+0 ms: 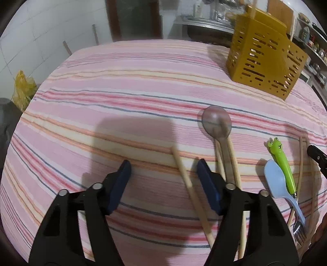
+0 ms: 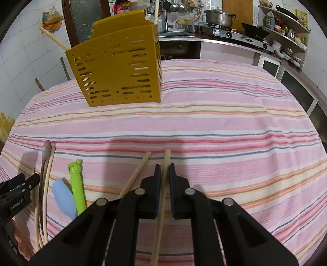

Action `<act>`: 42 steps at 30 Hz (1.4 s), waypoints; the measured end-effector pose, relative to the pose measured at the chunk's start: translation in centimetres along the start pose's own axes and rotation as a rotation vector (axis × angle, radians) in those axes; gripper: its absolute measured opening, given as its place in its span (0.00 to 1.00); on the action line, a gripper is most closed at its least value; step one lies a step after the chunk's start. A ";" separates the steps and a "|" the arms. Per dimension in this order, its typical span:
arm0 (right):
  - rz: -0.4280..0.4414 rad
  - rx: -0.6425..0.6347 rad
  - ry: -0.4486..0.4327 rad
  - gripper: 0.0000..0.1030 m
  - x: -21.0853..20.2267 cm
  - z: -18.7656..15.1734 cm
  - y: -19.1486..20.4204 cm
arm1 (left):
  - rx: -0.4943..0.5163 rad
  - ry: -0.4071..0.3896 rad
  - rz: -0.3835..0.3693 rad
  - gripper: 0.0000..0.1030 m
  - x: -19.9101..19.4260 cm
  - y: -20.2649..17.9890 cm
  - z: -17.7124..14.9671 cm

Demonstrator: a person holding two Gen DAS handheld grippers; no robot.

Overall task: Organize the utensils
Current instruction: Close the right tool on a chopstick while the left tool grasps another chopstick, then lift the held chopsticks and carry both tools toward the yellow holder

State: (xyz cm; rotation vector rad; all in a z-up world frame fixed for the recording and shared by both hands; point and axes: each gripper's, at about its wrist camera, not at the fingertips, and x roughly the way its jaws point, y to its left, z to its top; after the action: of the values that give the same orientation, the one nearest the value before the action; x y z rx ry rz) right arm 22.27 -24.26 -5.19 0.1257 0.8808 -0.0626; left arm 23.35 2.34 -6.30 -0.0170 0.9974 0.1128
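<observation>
Right gripper (image 2: 165, 166) points steeply down at the table, jaws clenched on a wooden chopstick (image 2: 162, 196) that runs up between the pads, tip poking out past them. A second chopstick (image 2: 133, 176) lies just left of it on the cloth, angled, not gripped.

Left gripper (image 1: 163, 166) also tilts down, jaws apart, nothing pinched. A chopstick (image 1: 191, 189) lies on the cloth between the pads, closer to the right one (contact not clear). Beyond the right finger: a dark ladle-type spoon (image 1: 217, 122) with two more sticks alongside its handle.

Further right in the left view: blue spoon (image 1: 276, 180), green frog-head utensil (image 1: 283, 163), fork (image 1: 299, 231) tines near the bottom edge, all close together, overlapping.

Yellow slotted utensil holder (image 2: 118, 67) stands upright at the far side of the table, a couple of chopsticks already sticking out the top.

Surface: pink striped cloth (image 2: 224, 122) covering the table. Room: kitchen, white tiled walls, counter with gas stove and steel pot (image 2: 219, 17), shelves of jars on the right.
</observation>
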 end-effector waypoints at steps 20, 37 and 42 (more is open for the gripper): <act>-0.014 0.030 -0.047 0.07 -0.9 -0.1 -0.4 | 0.076 -0.002 -0.105 0.05 0.6 -1.2 2.1; 0.024 0.083 -0.372 0.06 -9.7 -0.2 -1.0 | 0.075 -0.388 -0.213 0.04 -10.3 1.5 1.7; 0.042 0.088 -0.472 0.06 -12.0 -1.0 -1.0 | 0.068 -0.444 -0.229 0.04 -12.5 1.8 1.2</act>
State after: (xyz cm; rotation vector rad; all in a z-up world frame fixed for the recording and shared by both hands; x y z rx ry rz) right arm 13.77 -25.04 3.34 0.2020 0.4039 -0.0880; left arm 17.43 3.12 4.91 -0.0422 0.5500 -0.1245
